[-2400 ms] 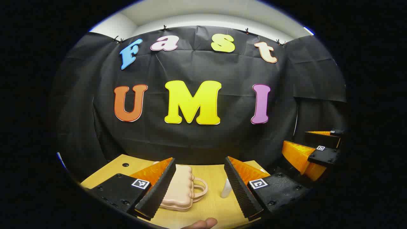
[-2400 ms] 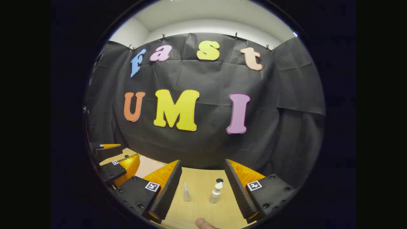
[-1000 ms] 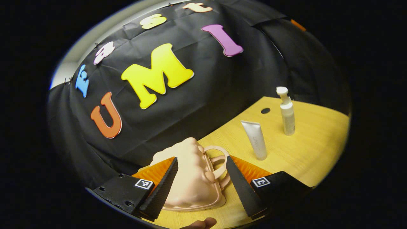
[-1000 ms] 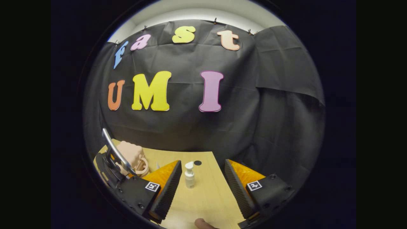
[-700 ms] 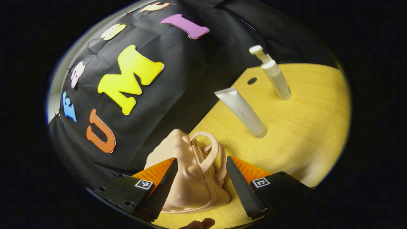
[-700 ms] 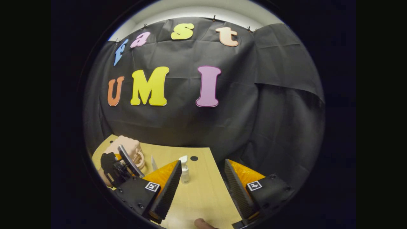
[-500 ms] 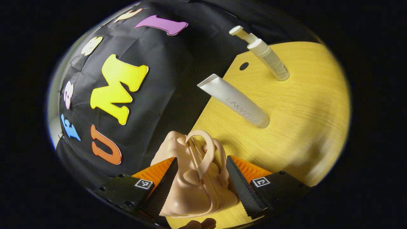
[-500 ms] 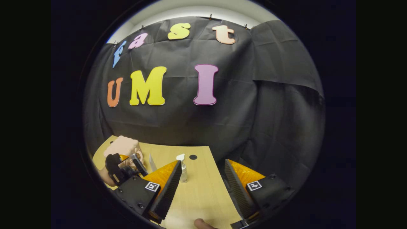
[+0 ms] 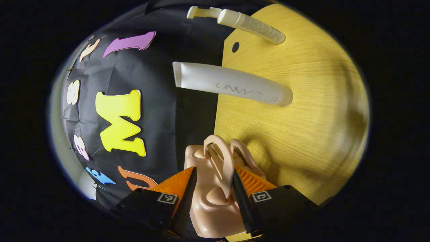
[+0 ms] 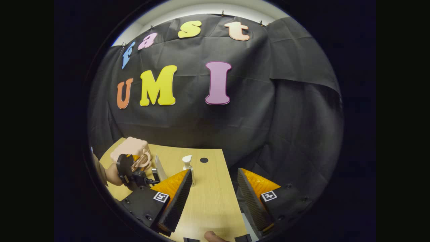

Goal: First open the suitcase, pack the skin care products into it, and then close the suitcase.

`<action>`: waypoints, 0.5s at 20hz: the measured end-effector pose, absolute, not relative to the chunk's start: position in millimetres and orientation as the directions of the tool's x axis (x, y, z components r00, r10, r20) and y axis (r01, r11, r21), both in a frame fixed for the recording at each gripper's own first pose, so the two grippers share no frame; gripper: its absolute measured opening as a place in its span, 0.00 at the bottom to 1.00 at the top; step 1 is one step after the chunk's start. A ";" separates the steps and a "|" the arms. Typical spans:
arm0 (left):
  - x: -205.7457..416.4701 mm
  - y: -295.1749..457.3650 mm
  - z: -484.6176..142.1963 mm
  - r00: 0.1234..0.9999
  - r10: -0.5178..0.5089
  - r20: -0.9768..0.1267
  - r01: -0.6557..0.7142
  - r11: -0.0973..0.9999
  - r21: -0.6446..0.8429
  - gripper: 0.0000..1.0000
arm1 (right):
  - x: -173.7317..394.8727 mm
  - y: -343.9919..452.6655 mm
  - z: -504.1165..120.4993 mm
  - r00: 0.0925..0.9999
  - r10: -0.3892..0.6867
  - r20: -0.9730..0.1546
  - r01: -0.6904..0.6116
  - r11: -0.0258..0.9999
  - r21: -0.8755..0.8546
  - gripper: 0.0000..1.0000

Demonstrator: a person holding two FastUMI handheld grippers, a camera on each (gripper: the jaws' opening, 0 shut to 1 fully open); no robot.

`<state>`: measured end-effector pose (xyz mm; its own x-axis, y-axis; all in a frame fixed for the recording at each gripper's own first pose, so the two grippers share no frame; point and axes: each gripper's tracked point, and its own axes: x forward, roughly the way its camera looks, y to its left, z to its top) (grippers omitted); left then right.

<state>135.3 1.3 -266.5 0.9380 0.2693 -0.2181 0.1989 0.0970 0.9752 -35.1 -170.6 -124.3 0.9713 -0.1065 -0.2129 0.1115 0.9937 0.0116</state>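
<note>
A small peach suitcase (image 9: 211,201) with two loop handles sits closed on the wooden table (image 9: 302,117). My left gripper (image 9: 213,171) is rolled onto its side, and both fingers press on the case's handle side. From the right gripper view, the suitcase (image 10: 129,148) is at the table's far left with the left gripper (image 10: 129,169) and a hand on it. A white tube (image 9: 235,85) and a white pump bottle (image 9: 248,25) stand upright beyond the case. My right gripper (image 10: 214,171) hangs open over bare table, with the pump bottle (image 10: 186,161) and the tube (image 10: 160,171) just past its left finger.
A small round hole (image 10: 204,160) is in the table near its back edge. The black cloth wall stands right behind the table. Bare wood stretches in front of the right gripper. A fingertip (image 10: 211,237) shows at the bottom edge.
The left gripper rolled further onto its side, pushed onto the suitcase and narrowed its fingers until they press on it. The right gripper drifted slightly and stayed open.
</note>
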 end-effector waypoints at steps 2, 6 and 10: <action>135.1 1.1 -275.2 0.937 0.248 -0.248 0.224 0.120 0.967 0.48 | -46.9 -143.4 -105.7 0.982 -0.082 -0.170 0.078 0.997 -0.031 0.81; 135.5 -1.1 -273.3 0.938 0.210 -0.276 0.274 0.039 0.961 0.27 | -50.7 -102.5 -105.6 0.981 -0.057 -0.184 0.046 0.997 -0.059 0.81; 132.5 -3.0 -275.0 0.938 0.165 -0.306 0.298 0.068 0.952 0.18 | -51.2 -73.7 -100.8 0.982 -0.057 -0.180 0.044 0.996 -0.073 0.81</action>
<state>132.5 -3.0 -275.0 0.9377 0.1652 -0.3057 0.2984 0.0676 0.9520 -51.2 -73.7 -100.8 0.9821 -0.0570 -0.1796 0.0445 0.9963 -0.0732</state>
